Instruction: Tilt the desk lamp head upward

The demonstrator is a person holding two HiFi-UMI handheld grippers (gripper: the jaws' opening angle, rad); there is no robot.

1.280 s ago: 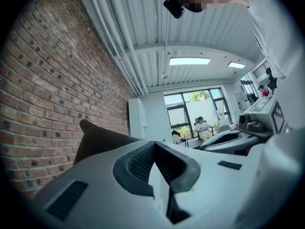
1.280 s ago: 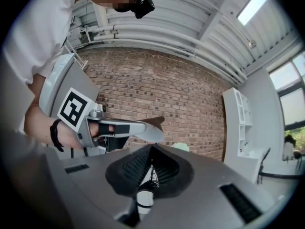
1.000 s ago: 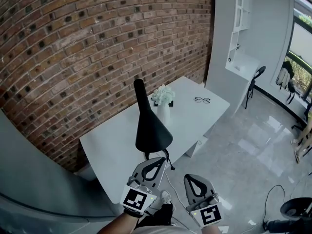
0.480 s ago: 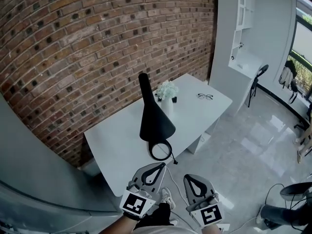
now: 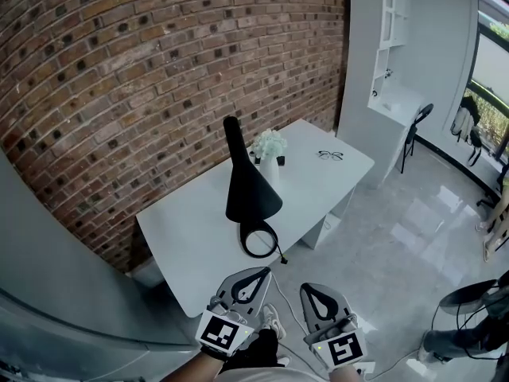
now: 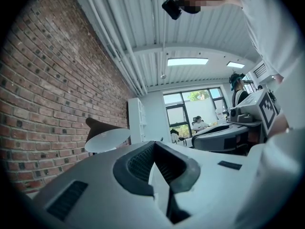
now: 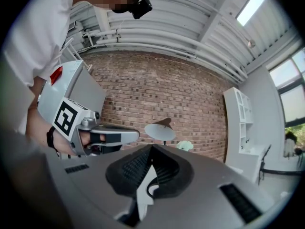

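A black desk lamp stands on the white table (image 5: 191, 233). Its cone head (image 5: 248, 188) points down over its ring base (image 5: 260, 239). Both grippers hang below the table's near edge, apart from the lamp. My left gripper (image 5: 263, 271) is shut on nothing, and my right gripper (image 5: 310, 288) beside it is also shut and holds nothing. In the left gripper view the lamp head (image 6: 106, 136) shows its white underside beyond the shut left gripper (image 6: 153, 143). The right gripper view has the lamp head (image 7: 160, 130) past the right gripper (image 7: 151, 147), with the left gripper (image 7: 112, 137) at left.
A vase of white flowers (image 5: 269, 147) stands behind the lamp, and a pair of glasses (image 5: 329, 155) lies at the table's far right. The brick wall (image 5: 119, 94) backs the table. A black chair (image 5: 417, 126) and white shelves (image 5: 394, 46) are at right.
The lamp's ring base, hidden behind my left gripper a second ago, now shows beyond it. Both grippers stay low and shut. The lamp head's tilt looks unchanged.
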